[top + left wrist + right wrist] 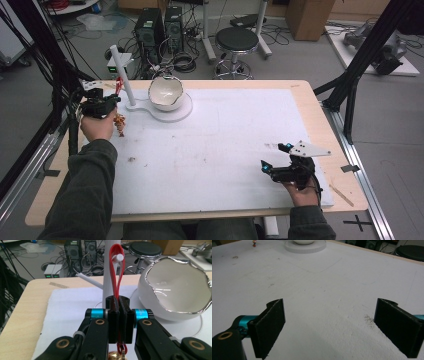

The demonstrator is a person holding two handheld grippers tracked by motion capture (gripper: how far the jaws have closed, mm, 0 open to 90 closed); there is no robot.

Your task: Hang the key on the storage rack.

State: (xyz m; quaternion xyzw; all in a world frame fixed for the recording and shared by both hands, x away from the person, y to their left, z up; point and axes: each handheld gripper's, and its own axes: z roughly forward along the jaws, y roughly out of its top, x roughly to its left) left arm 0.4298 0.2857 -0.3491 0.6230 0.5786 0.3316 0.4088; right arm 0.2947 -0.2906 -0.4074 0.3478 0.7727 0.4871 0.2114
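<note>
The red strap loop (117, 270) hangs over a small white peg (119, 257) on the white post (108, 272), at the far left of the counter (22, 315). Your left tongs (119, 312) are closed on the strap below the peg; a small charm (119, 123) dangles under them.

If you pull down or sideways now, the loop may slip off the peg, or the light stand may tip against the white bowl (175, 287) just beside it.

The left gripper view shows the peg and the grip clearly; the high view shows your right tongs (274, 156) standing wide and empty, near right.
</note>
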